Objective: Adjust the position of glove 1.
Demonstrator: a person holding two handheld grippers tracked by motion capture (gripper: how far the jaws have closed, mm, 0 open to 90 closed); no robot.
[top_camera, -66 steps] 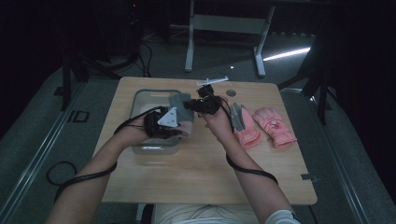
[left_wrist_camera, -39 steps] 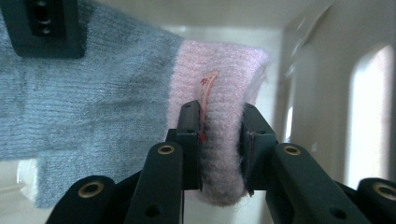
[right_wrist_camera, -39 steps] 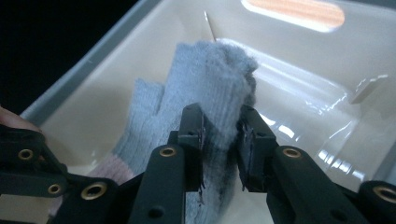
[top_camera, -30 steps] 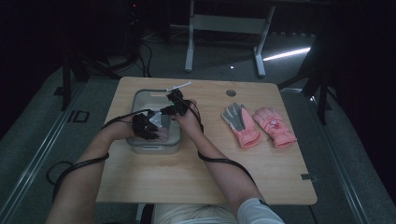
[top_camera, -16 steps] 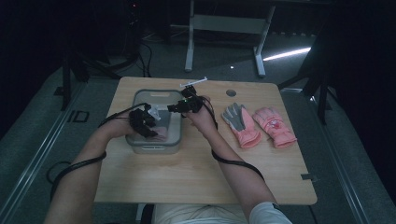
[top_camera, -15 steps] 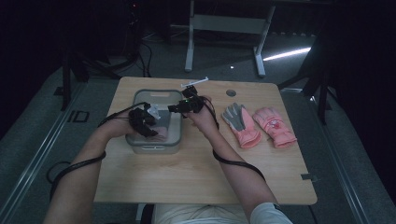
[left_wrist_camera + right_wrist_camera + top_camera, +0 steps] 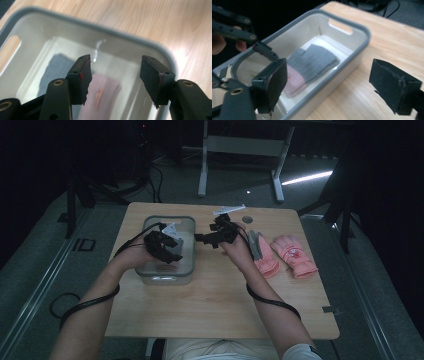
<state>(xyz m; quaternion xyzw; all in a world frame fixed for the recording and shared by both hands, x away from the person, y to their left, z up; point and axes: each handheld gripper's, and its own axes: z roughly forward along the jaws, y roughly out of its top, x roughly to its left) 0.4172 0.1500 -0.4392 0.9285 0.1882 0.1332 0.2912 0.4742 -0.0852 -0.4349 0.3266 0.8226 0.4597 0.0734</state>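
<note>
The tabletop is pale wood with a visible grain and a smooth, faintly shiny finish. The bin looks like plastic — smooth and glossy inside, with a matt grey rim. In it lies a folded glove of ribbed grey and pink knitted cloth. Each hand-held gripper has matt black pads, scuffed at the edges.

Black tongs in each hand: left tongs, right tongs. Blocky matte-black jaws with scuffed, chipped pads, red marks along one edge. Brass-coloured screw heads set in the black links. Grey three-cornered plates on top. Black cables looped round bare forearms. White short sleeve at the right arm.
</note>
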